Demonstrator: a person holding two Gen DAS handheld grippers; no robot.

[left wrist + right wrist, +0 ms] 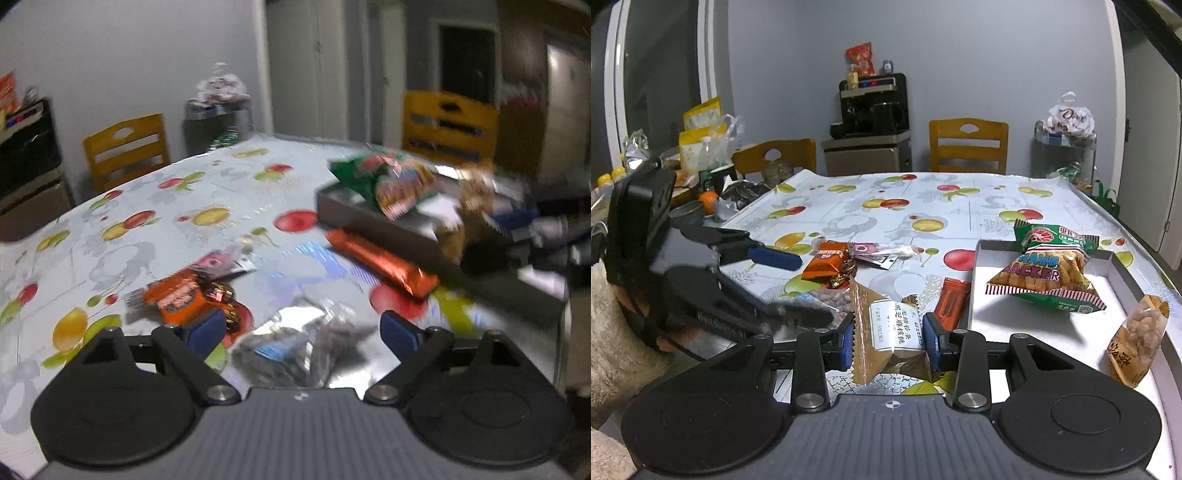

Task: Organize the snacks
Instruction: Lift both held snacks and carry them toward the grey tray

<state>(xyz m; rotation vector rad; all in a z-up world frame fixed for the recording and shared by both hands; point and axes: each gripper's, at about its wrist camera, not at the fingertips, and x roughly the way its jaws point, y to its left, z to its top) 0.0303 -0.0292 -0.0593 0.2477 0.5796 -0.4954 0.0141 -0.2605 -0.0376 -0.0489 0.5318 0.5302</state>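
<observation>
My right gripper is shut on a brown snack packet with a white label, held above the table just left of the grey tray. The tray holds a green cracker bag and a tan nut packet. My left gripper is open over a clear packet of dark nuts; it also shows in the right wrist view. An orange bar lies by the tray. An orange wafer pack and a pink packet lie to the left.
The table has a fruit-print cloth. Yellow chairs stand at the far side, with a coffee machine behind. Bags and bottles clutter the left side. A metal cart with a bag stands at the right.
</observation>
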